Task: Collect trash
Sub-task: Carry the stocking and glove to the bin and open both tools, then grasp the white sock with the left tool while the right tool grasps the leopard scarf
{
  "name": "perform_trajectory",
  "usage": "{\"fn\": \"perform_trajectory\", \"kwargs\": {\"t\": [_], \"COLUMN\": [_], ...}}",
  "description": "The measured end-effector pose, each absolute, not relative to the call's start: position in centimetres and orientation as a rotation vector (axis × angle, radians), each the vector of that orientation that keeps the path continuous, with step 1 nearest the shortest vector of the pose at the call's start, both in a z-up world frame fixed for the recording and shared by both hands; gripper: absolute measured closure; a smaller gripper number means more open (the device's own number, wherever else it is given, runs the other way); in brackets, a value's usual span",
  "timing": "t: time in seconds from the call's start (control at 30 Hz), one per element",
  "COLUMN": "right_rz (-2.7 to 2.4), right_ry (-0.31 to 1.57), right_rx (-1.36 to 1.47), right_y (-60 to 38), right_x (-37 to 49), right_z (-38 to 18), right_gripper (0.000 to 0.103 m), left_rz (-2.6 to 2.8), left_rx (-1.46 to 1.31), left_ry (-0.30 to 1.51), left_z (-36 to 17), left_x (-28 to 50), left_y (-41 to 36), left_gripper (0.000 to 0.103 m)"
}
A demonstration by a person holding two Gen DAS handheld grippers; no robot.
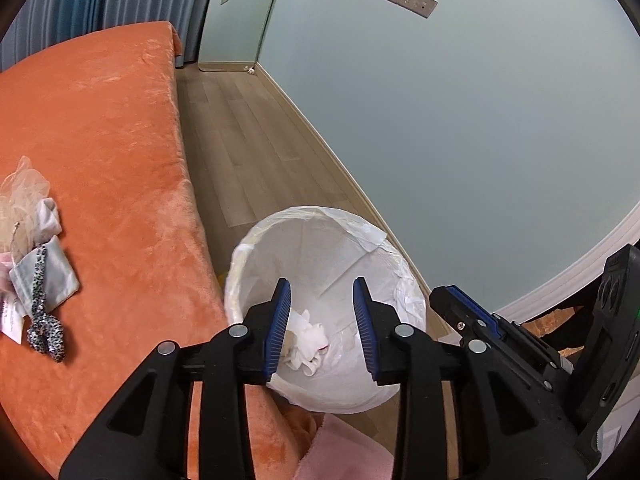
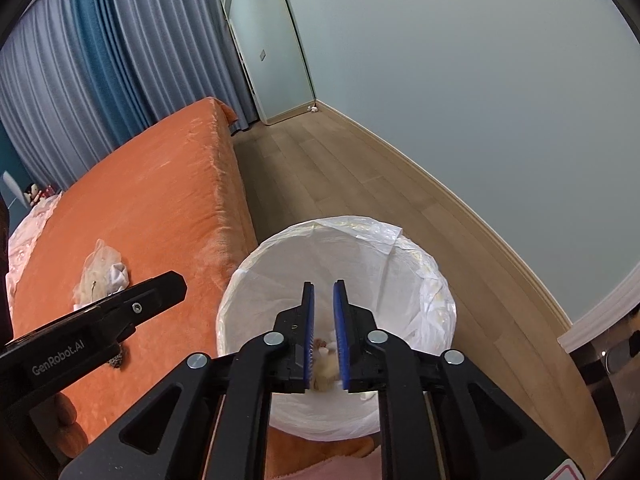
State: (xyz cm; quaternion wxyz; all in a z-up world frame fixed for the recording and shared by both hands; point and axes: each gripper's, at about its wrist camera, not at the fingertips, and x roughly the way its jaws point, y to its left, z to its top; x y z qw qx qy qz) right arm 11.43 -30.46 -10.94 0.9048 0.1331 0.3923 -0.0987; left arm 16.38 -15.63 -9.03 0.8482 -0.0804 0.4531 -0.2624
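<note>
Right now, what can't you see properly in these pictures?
- Right wrist view: the fuzzy scrap between the right claw fingers is blurred; held or falling, unclear.
- Left wrist view: the left claw covers part of the bin bottom.
- The bedside items are too small.

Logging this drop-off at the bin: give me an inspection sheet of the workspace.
Surface: orange bed cover, wood floor beside it.
Job's things: white-lined trash bin on the floor by the bed; crumpled white trash inside.
Clutter: mesh bag, grey pouch and leopard-print band on the bed.
Grippers: left gripper and right gripper over the bin, jaws apart, nothing pressed between them.
Cables: nothing seen.
Surroundings: pale wall, wall sockets, blue curtains, mirror.
</note>
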Motion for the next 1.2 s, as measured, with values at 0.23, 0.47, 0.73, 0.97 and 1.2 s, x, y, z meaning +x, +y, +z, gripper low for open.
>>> {"fn": "perform_trajectory", "kwargs": {"t": [0.23,0.47,0.73,0.97,1.2], "right_rz": [-0.165,-0.165,-0.083,0.046,0.141], "right_ry": [0.784,0.676,0.748,0.825,0.910], "right_rx": [0.237,0.222,0.106,0.105,0.066], "right_y": [-27.0,-22.9,-17.6,-10.5,-4.0], "right_x": [11.5,11.9,13.4,15.4,17.9], "right_z": [-7.7,-4.7,-6.5,-9.8,-14.3], "right_gripper": [0.068,0.049,0.049,0.044,0.043], "left_rz": [-0.465,-0.328,-0.163,-0.022,0.048], "left_rx": [-0.168,-0.140,-0.218,-0.233,-0.255], "left_ry": [0.946,0.929,0.909,0.924,0.969], "left_z": [-9.2,-9.4,-11.5,-14.0,-17.3], "left_x": [15.6,14.5,14.5,15.9,18.9], "left_y": [-10.5,-2.3,5.6,12.3,17.5], "left_gripper": [0.072,0.063,0.037,0.034,0.033]}}
